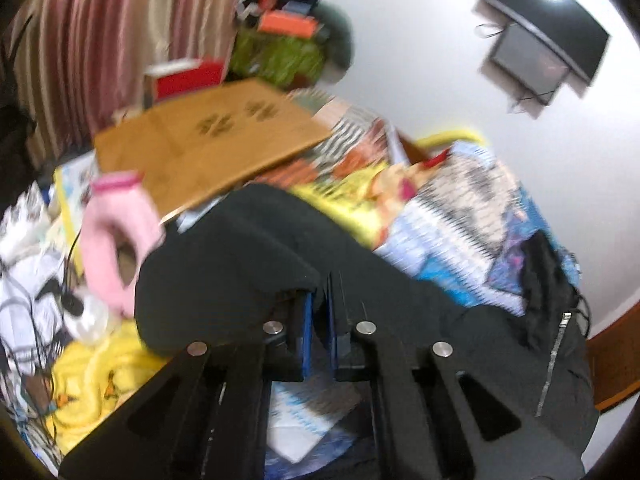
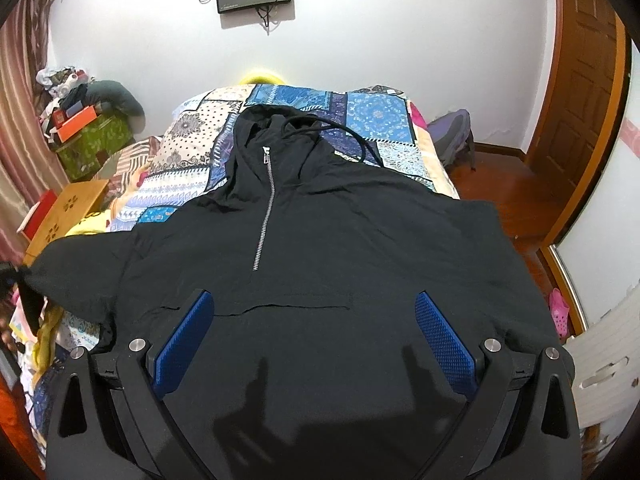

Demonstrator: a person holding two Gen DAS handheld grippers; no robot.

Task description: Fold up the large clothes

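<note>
While the black hooded pullover with a metal half-zip (image 2: pixel 320 264) lies front-up across the blue patchwork quilt (image 2: pixel 360 116) on the bed, the left gripper (image 1: pixel 319 300) pinches its sleeve; the right gripper (image 2: pixel 312 328) hovers above its hem, jaws spread wide, holding nothing.

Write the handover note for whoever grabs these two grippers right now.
Left gripper: shut on the black hoodie's left sleeve, lifted off the bed.
Right gripper: open, above the hoodie's lower front, holding nothing.
Hoodie lies face up on the patchwork quilt, hood toward the wall, zipper visible.
Done: spread flat; no fold visible yet.
Left: probably bring the left sleeve across the chest, then the other sleeve, then fold the body.
</note>
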